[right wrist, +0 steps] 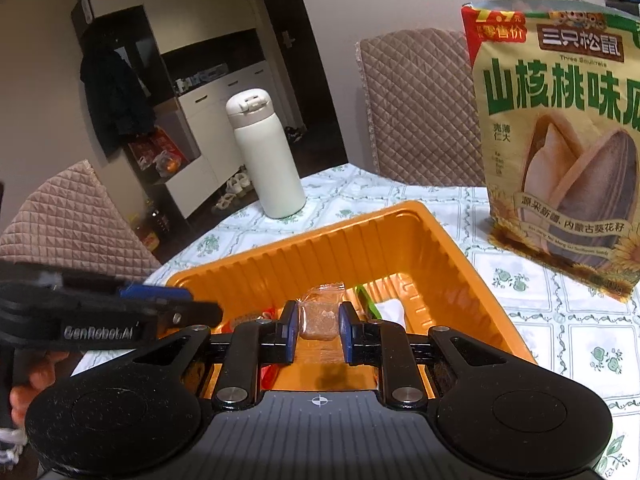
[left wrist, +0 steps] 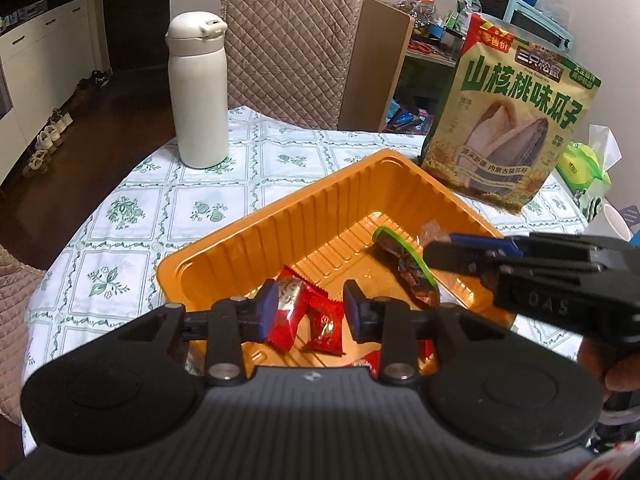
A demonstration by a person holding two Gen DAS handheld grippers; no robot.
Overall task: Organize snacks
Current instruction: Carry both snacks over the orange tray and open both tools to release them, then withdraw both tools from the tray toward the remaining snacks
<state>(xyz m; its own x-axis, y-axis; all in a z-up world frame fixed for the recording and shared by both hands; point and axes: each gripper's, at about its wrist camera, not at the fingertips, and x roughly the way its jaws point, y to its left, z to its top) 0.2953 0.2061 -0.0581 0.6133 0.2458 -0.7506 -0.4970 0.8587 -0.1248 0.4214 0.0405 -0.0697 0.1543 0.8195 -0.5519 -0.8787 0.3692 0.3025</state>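
The left claw [left wrist: 310, 312] hangs over the near end of the orange tray [left wrist: 248, 228], jaws slightly apart and pressing on nothing, with two red-wrapped candies [left wrist: 308, 316] lying loose in the tray beneath it. The right claw [right wrist: 318, 332] is closed on a clear-wrapped brown snack [right wrist: 318, 316] above the same tray, beside a green-edged packet [left wrist: 404, 260] on the tray floor. Farther back on the flower-patterned counter [left wrist: 160, 200] stand a white bottle [left wrist: 198, 92] and an upright bag of sunflower seeds [left wrist: 512, 120], with a quilted chair [left wrist: 288, 48] behind.
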